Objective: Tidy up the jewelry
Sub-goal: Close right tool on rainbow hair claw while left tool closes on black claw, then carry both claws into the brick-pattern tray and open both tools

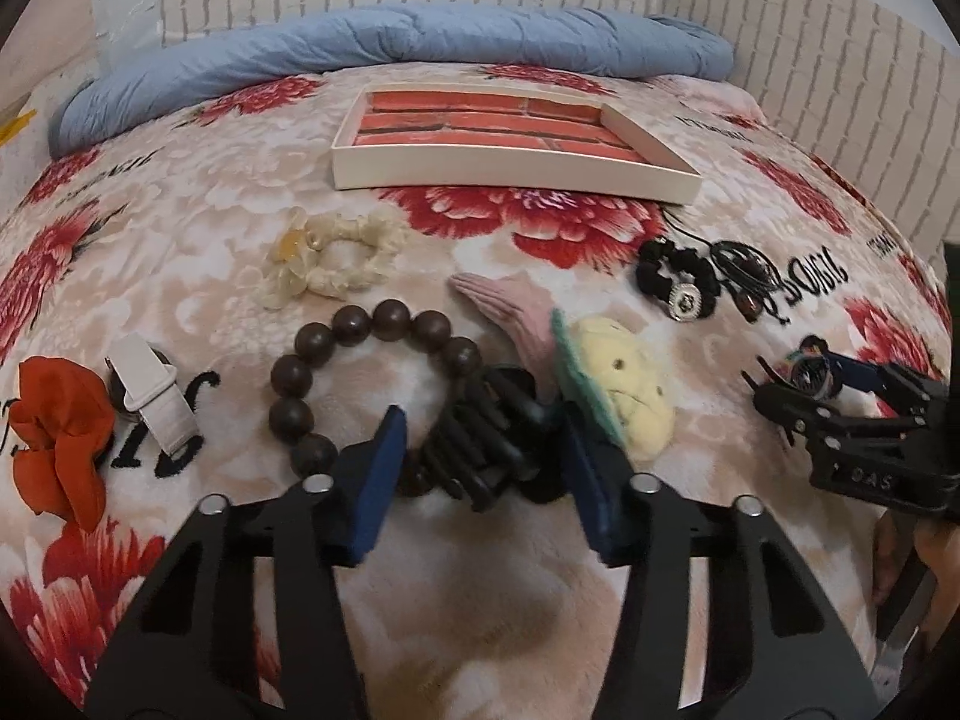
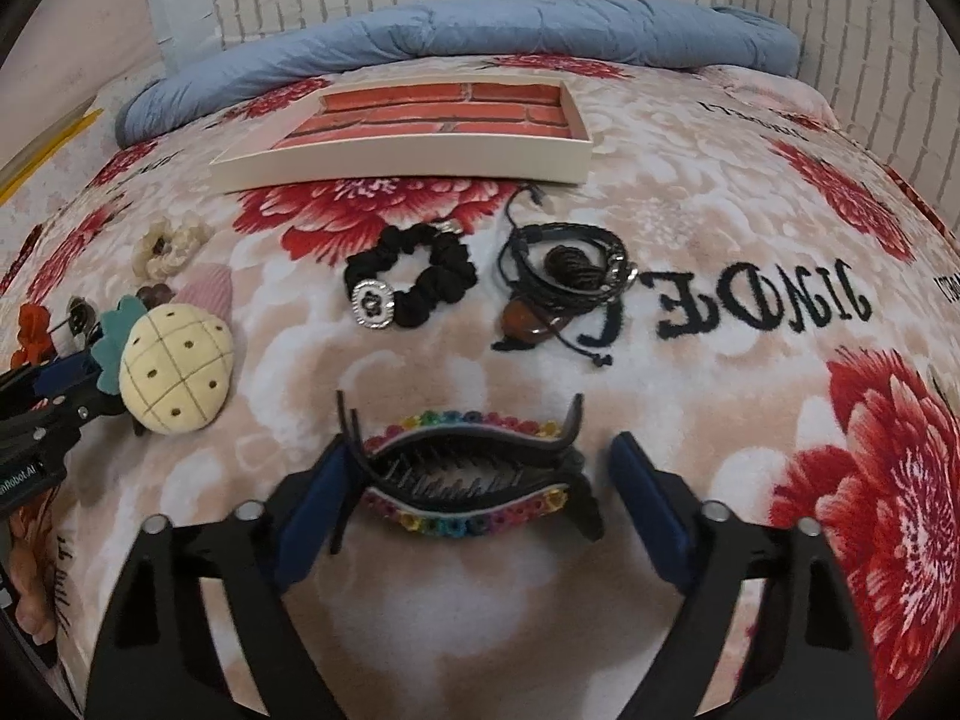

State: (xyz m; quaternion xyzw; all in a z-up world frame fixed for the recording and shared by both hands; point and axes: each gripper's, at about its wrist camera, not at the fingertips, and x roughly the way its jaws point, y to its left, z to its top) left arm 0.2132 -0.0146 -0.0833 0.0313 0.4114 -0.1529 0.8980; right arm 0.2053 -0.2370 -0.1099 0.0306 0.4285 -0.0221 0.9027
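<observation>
A flowered blanket (image 1: 540,570) covers the whole bed, with a rolled blue quilt (image 1: 384,48) lying along its far edge, behind the tray. The tray (image 1: 480,177) — white walls, red brick-print floor — is the landmark: every piece of jewelry lies on the blanket on its near side. Both grippers slant down toward the blanket from the near edge. The left gripper (image 1: 480,450) sits well to the near side of the tray, its jaws about half open around a black claw clip (image 1: 486,438); whether its blue pads press the clip cannot be told. The right gripper (image 2: 474,492) is near the tray's right end, its jaws wide with a rainbow-studded clip (image 2: 468,480) lying between them; the left pad is at the clip's end, the right pad stands clear of it. A bead bracelet (image 1: 336,372) curls just left of the black clip, and a pineapple plush (image 1: 630,384) with a pink shell clip (image 1: 510,306) lies just right of it. Toward the tray's left corner is a cream scrunchie (image 1: 336,258); farther left are an orange scrunchie (image 1: 60,438) and a white clip (image 1: 156,402). Below the tray's right corner lie a black scrunchie (image 2: 414,282) and cord bracelets (image 2: 570,270).
</observation>
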